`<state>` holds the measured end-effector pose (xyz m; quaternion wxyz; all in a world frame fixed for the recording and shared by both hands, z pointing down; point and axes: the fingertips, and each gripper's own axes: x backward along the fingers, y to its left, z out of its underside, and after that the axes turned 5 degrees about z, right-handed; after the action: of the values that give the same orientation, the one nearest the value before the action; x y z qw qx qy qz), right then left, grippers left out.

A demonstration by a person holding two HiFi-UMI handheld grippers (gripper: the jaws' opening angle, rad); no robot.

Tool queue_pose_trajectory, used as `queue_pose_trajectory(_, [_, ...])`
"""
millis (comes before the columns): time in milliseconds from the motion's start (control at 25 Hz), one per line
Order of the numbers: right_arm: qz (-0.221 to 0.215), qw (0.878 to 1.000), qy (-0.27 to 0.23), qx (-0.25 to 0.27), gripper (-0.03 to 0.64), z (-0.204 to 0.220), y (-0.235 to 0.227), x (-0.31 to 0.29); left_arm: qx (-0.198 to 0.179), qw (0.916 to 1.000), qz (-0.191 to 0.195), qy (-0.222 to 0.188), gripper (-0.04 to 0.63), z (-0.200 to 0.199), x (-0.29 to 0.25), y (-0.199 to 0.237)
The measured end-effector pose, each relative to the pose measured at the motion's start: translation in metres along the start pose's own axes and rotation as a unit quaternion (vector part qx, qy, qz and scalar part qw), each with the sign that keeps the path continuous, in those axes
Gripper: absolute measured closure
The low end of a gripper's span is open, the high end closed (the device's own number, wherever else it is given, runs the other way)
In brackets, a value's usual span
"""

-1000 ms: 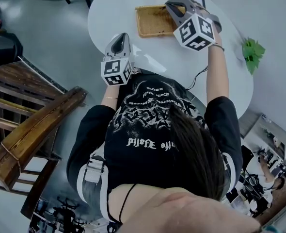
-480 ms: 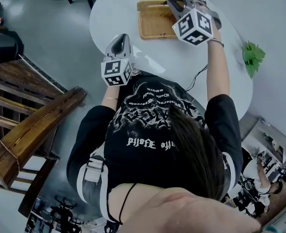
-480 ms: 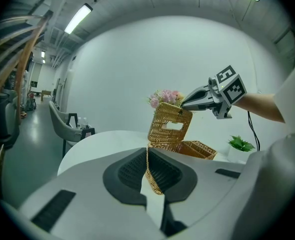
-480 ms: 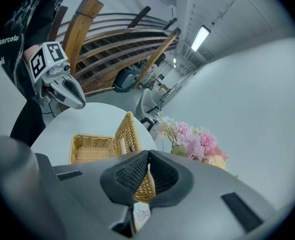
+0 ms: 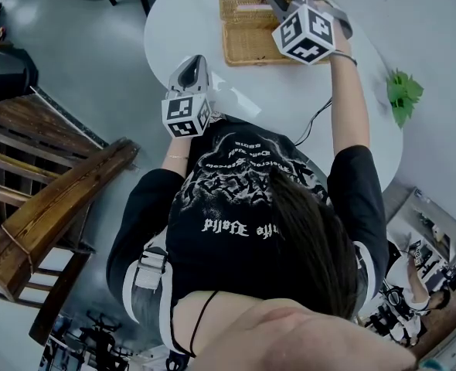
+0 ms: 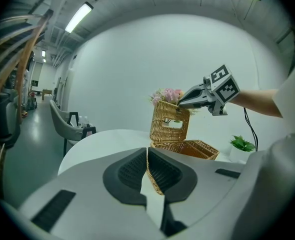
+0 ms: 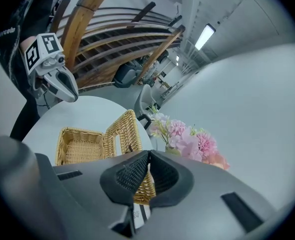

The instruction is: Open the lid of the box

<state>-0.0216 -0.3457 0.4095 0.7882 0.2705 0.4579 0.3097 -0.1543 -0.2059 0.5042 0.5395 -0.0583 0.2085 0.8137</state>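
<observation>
A wicker box [image 5: 249, 43] stands open on the round white table [image 5: 290, 99]. Its lid [image 5: 240, 5] is tipped up on the far side. My right gripper [image 5: 277, 0] is shut on the lid's free edge, and wicker shows between its pads [image 7: 137, 171]. In the left gripper view the lid [image 6: 170, 121] stands nearly upright over the box [image 6: 190, 149], with the right gripper [image 6: 181, 104] at its top. My left gripper [image 5: 191, 66] hovers over the table's near edge, shut and empty, apart from the box.
Pink flowers [image 7: 187, 139] stand just behind the box. A small green plant [image 5: 403, 90] sits at the table's right edge. A wooden chair [image 5: 50, 199] is on the left. A thin cable [image 5: 314, 120] runs along the right arm.
The right gripper has moved farther away with the lid, which has swung up and back, exposing the inside of the box. The left gripper has stayed in place.
</observation>
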Motion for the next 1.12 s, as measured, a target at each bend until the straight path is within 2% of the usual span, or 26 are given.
queue_pose_trajectory(360, [0.023, 0.999, 0.010, -0.035, 0.581, 0.003, -0.010, -0.019, 0.002, 0.9999, 0.006, 0.014, 0.567, 0.007, -0.009, 0.001])
queue_pose_trajectory(680, [0.024, 0.998, 0.014, -0.064, 0.581, 0.005, -0.015, -0.028, 0.005, 0.9998, 0.005, 0.018, 0.566, 0.007, -0.014, 0.005])
queue_pose_trajectory(1120, [0.046, 0.997, 0.018, -0.066, 0.581, 0.006, -0.019, -0.039, 0.005, 0.9996, 0.009, 0.027, 0.567, 0.010, -0.019, 0.005])
